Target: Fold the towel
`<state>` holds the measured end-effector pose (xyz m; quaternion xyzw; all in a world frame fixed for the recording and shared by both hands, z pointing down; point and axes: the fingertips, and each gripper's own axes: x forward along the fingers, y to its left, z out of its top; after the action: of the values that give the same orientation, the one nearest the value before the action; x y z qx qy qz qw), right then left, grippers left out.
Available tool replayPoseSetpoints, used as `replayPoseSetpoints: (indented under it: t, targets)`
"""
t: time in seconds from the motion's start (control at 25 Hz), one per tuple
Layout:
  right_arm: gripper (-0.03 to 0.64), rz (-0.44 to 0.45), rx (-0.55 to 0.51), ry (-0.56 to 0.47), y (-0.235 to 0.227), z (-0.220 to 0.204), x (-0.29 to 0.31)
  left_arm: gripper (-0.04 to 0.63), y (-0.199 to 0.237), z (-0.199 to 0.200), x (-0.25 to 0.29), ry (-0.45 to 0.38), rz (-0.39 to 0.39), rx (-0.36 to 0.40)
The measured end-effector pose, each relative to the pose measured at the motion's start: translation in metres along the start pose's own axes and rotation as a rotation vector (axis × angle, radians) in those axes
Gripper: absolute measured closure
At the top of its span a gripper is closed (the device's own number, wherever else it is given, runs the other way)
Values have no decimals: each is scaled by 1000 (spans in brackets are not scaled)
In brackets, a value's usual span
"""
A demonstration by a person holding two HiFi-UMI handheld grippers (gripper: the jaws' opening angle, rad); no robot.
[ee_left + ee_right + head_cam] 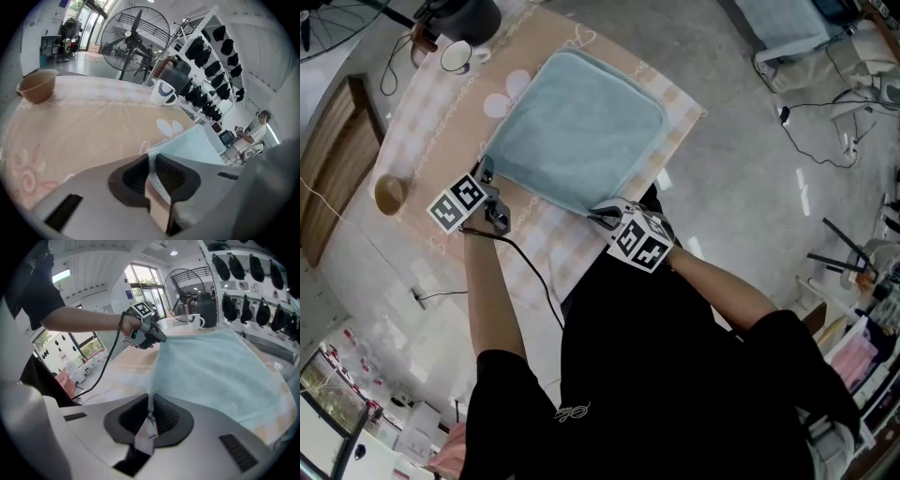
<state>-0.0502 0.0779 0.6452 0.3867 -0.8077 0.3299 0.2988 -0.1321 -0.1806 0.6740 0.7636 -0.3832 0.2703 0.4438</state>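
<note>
A light blue towel [577, 131] lies flat on the beige patterned tablecloth [534, 239]. My left gripper [487, 174] is at the towel's near left corner, and its pads are pressed on that corner in the left gripper view, where the towel [197, 145] runs off to the right. My right gripper [600, 216] is at the near right corner. In the right gripper view the towel's edge [150, 399] and a small white tag are pinched between the pads, and the towel [220, 366] stretches away toward the left gripper [157, 336].
A brown bowl [389, 194] sits at the table's left edge. A white mug [459, 56] and a dark kettle [464, 14] stand at the far corner. A large fan [133, 35] stands beyond the table. Cables lie on the floor [825, 141] to the right.
</note>
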Motion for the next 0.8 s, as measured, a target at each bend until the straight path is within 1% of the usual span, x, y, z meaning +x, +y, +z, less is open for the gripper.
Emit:
replayPoseSetpoints:
  t: [0.12, 0.2, 0.28, 0.4, 0.48, 0.6, 0.72, 0.8]
  targets:
    - [588, 86, -59, 5, 22, 13, 10, 545, 26, -1, -26, -25, 41, -42]
    - [589, 134, -95, 8, 37, 22, 17, 548, 42, -3, -42, -31, 53, -73]
    - [589, 172, -129, 6, 52, 31, 22, 549, 52, -2, -60, -40, 62, -92]
    - [589, 206, -171, -11, 61, 46, 21, 549, 57, 11, -81, -76, 80, -119]
    - [589, 210, -190, -21, 58, 53, 14, 549, 52, 23, -85, -106, 83, -140]
    - [591, 189, -191, -41, 40, 60, -1, 549, 35, 41, -78, -133, 89, -147]
    - [591, 136, -155, -77, 8, 67, -21, 549, 8, 57, -58, -148, 87, -147]
    - [591, 96, -122, -102, -16, 70, -35, 549, -13, 70, -42, -164, 94, -132]
